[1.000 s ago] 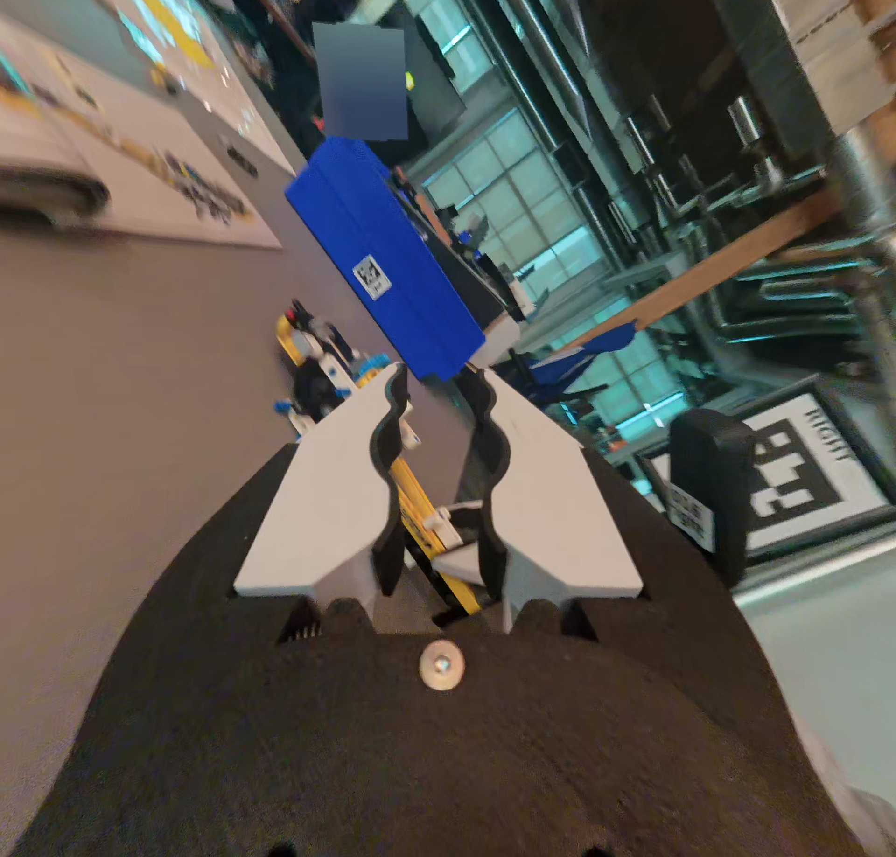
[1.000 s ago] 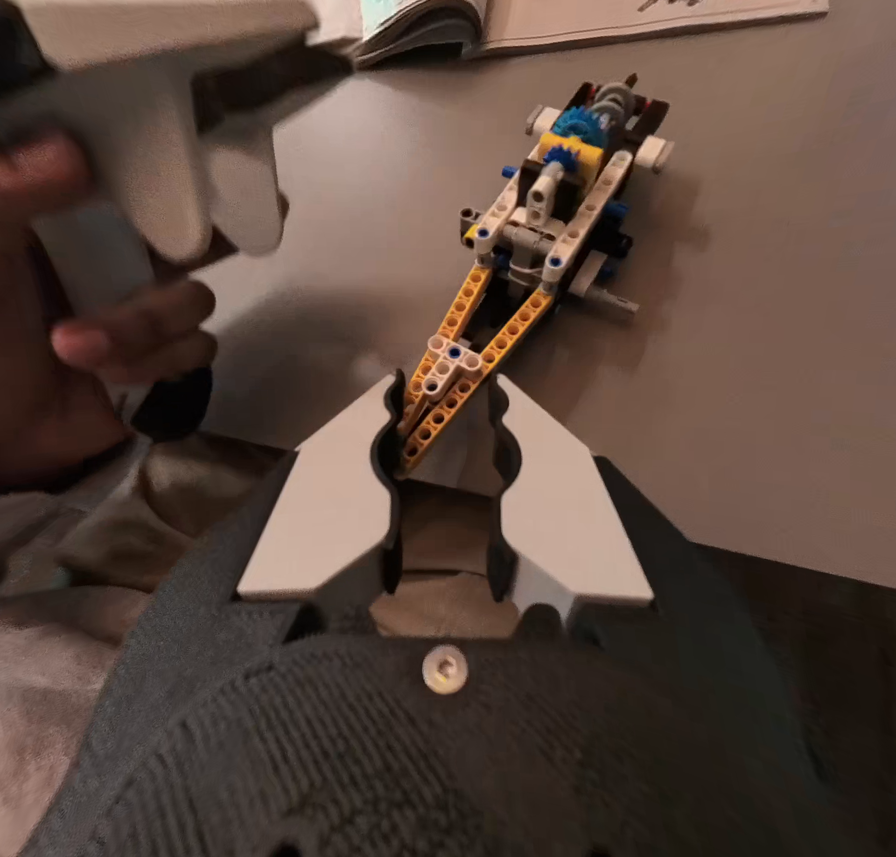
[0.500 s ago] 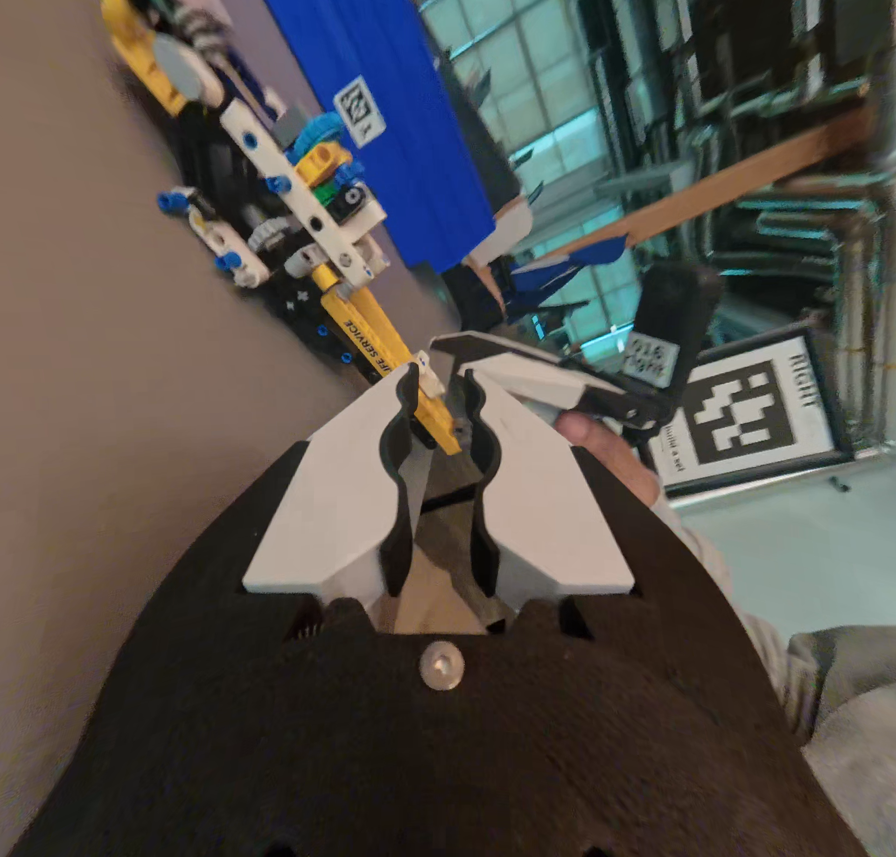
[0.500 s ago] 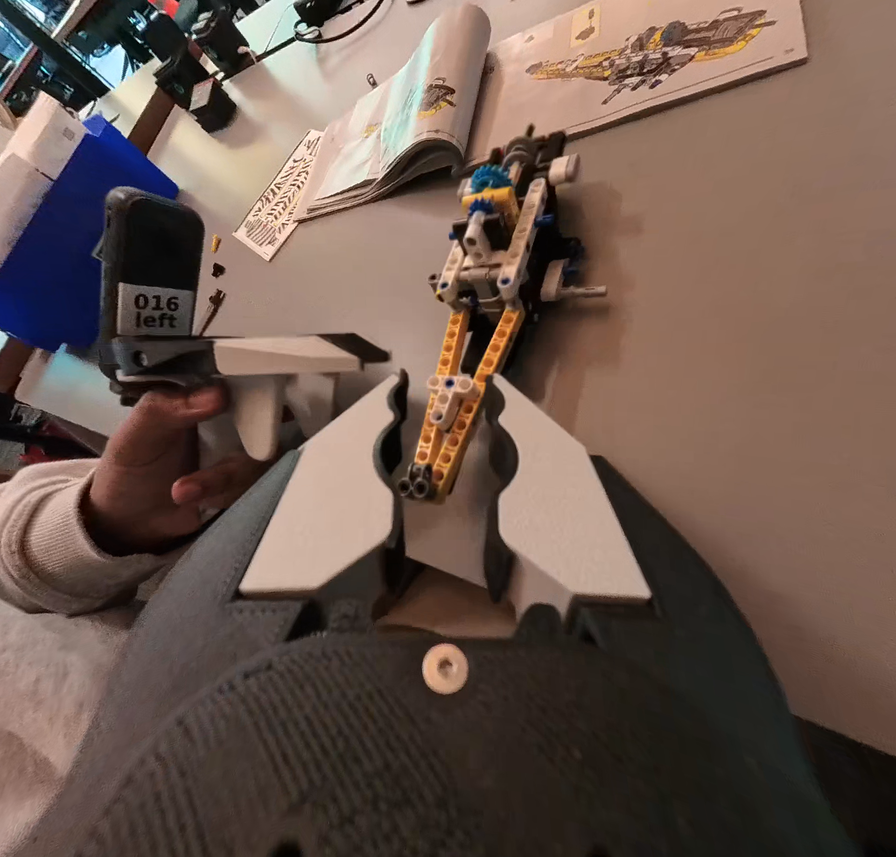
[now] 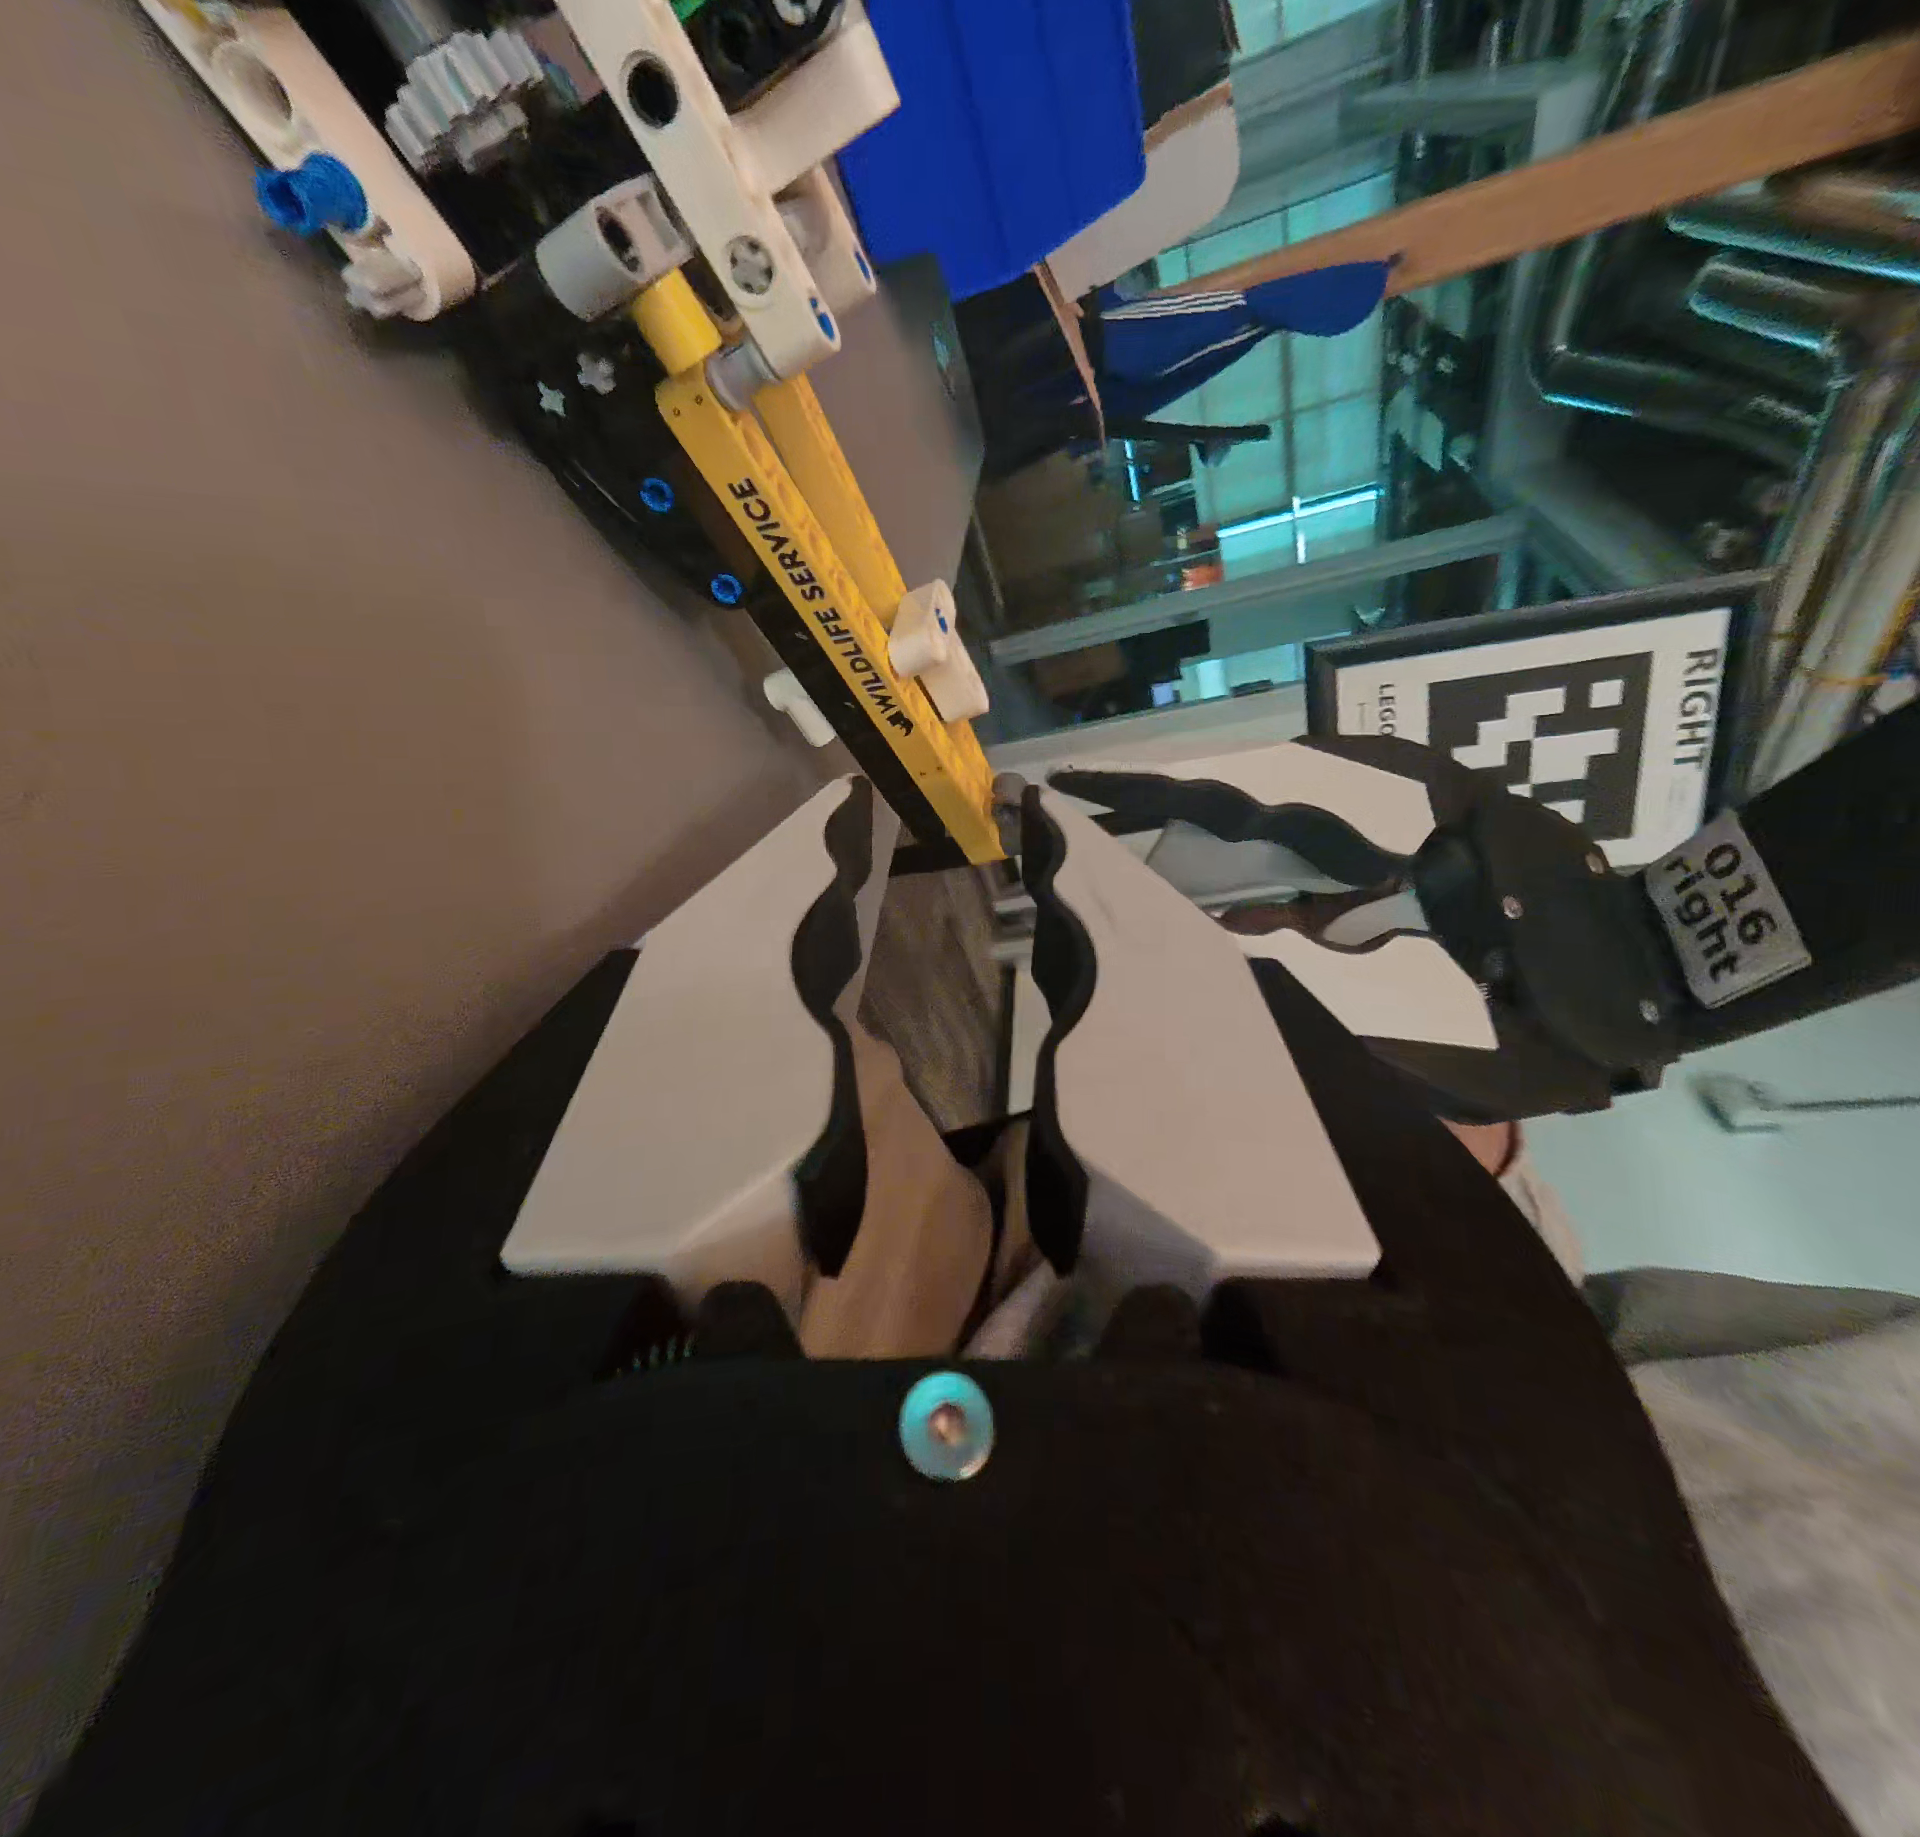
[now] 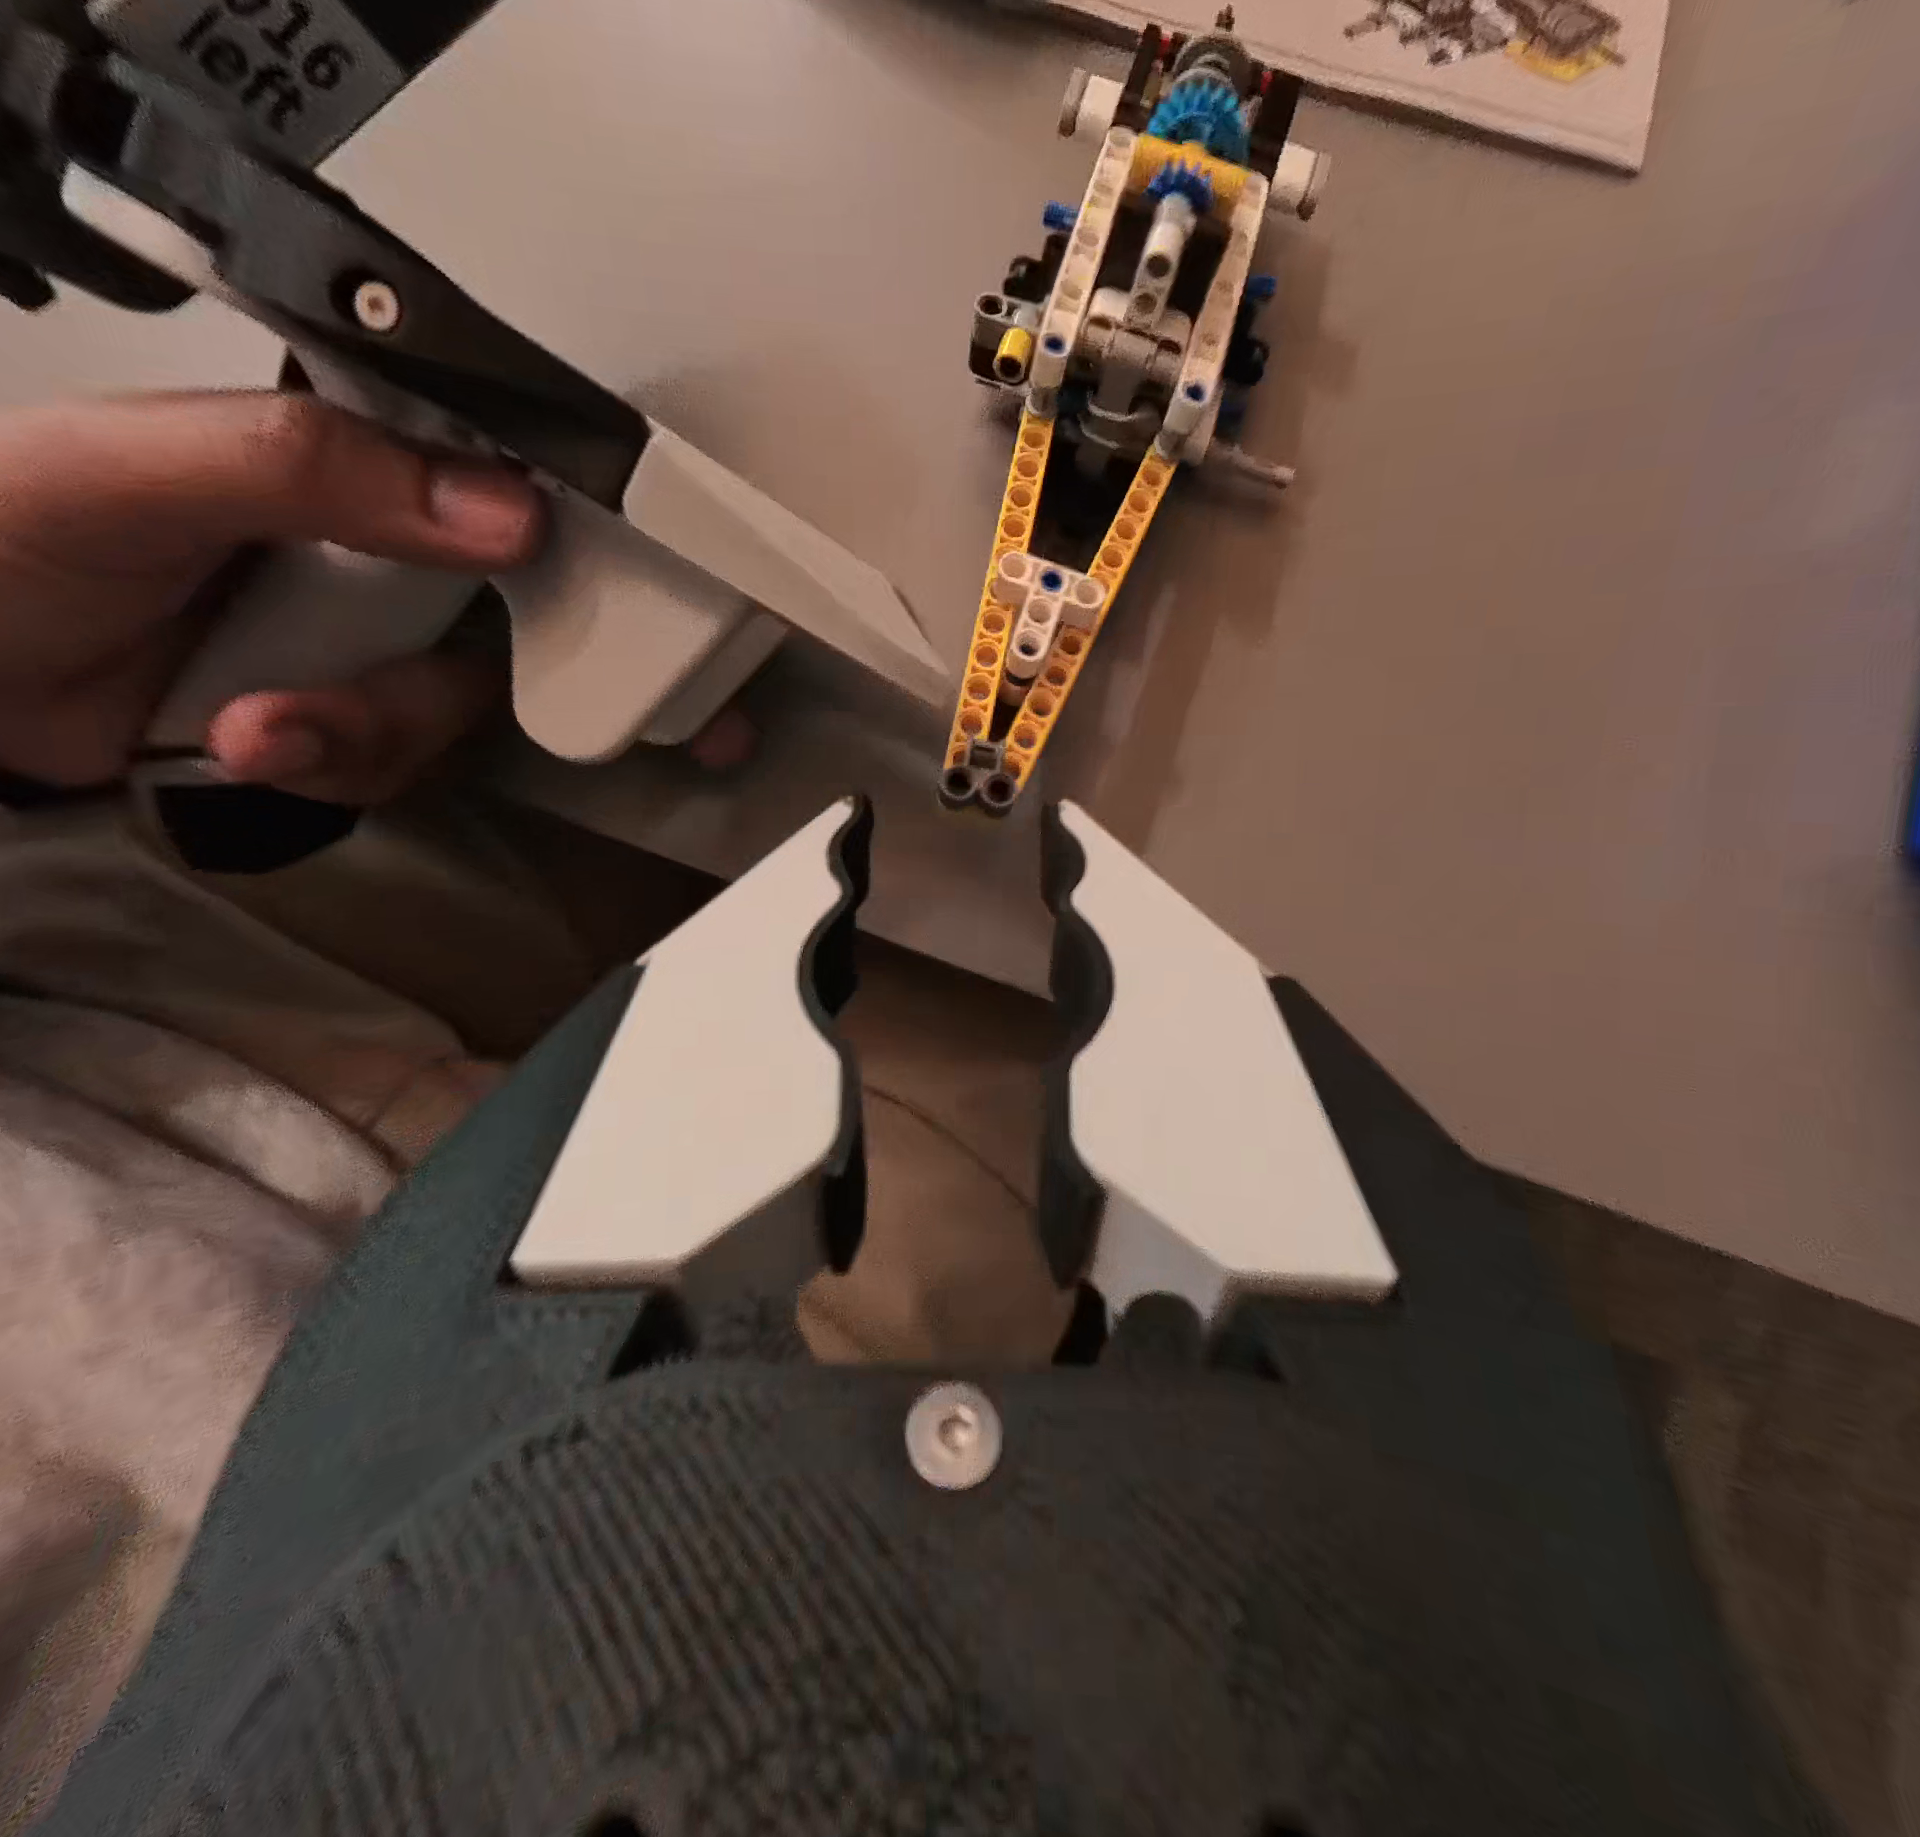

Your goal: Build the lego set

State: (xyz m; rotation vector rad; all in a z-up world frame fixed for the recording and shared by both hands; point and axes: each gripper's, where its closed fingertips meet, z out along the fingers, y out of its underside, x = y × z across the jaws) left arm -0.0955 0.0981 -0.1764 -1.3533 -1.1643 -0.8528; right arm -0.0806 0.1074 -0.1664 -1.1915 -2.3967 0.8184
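Lego model lies flat, its yellow tip just beyond both spread claws, left and right.

Glossy plastic lego model on a smooth matt table; paper booklet; ribbed matt tongs.
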